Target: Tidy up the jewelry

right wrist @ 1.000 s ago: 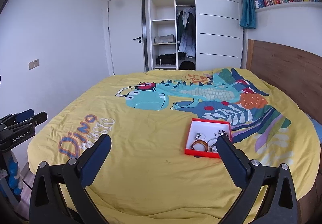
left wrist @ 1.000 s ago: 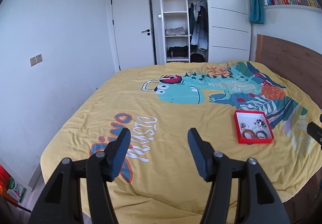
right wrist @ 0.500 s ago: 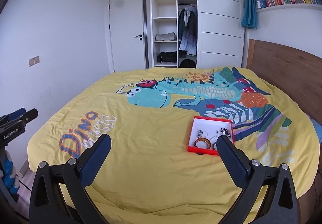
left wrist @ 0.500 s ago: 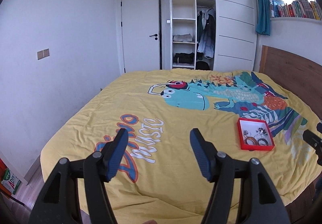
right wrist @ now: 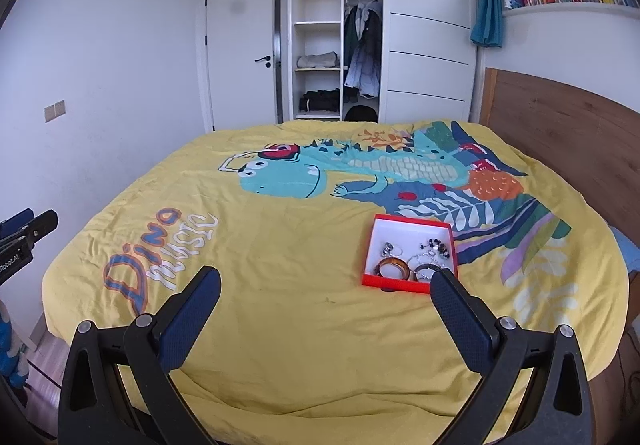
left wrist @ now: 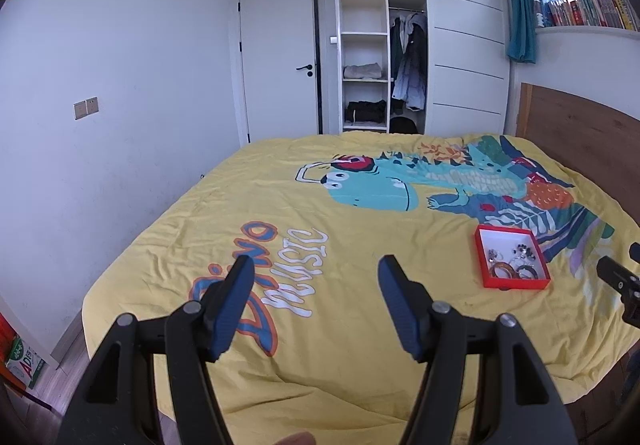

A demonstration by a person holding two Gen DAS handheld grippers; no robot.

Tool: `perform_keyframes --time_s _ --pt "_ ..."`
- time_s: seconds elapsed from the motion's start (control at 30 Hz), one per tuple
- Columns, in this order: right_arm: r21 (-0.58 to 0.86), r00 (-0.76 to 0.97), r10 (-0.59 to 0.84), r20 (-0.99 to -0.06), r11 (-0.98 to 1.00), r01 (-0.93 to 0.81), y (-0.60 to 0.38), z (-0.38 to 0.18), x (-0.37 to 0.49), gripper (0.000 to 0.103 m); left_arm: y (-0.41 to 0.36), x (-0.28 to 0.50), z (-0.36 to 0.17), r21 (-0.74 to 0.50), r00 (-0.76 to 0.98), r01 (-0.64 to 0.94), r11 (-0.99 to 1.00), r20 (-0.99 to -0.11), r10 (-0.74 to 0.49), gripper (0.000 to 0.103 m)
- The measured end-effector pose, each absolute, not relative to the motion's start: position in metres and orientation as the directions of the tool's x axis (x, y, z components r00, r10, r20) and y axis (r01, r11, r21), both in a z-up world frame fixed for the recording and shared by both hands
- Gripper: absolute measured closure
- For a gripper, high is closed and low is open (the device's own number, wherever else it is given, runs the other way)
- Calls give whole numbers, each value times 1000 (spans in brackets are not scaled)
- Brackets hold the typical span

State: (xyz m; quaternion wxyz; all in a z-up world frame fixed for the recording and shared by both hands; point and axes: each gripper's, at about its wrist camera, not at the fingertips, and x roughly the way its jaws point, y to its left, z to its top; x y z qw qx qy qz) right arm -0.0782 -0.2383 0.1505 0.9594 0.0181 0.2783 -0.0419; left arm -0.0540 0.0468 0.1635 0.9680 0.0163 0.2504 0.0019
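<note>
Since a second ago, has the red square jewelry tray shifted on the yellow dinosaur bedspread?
No. The red square jewelry tray sits at the same spot beside the striped leaf print on the yellow dinosaur bedspread; only the camera framing changed.

We see a matt, lightly creased yellow cloth bedspread (right wrist: pixel 304 317) and a smooth brown wooden headboard (right wrist: pixel 560 125). The red box (right wrist: pixel 404 282) looks like matt card, holding shiny metal jewellery (right wrist: pixel 428 259).
</note>
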Motion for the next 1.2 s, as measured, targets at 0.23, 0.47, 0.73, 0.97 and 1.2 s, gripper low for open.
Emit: perform_keyframes --time_s 0.23,0.47,0.73,0.97,1.2 --pt "1 831 -108 -546 992 129 -238 139 -80 0 46 -53 151 26 857 22 999 -515 -5 40" --pt "-5 817 -110 -565 991 130 -236 129 -77 0 41 -52 141 24 844 41 999 -536 -22 40" --pt "-1 803 -112 -585 991 137 -238 118 -76 0 29 -50 127 37 825 64 997 -565 -32 40" --pt "5 791 -116 -601 989 149 -241 108 -74 0 20 -46 117 32 807 84 996 -588 -49 40" --pt "11 776 -123 -618 986 166 -252 97 -69 0 5 -25 98 36 783 85 996 -620 -44 40"
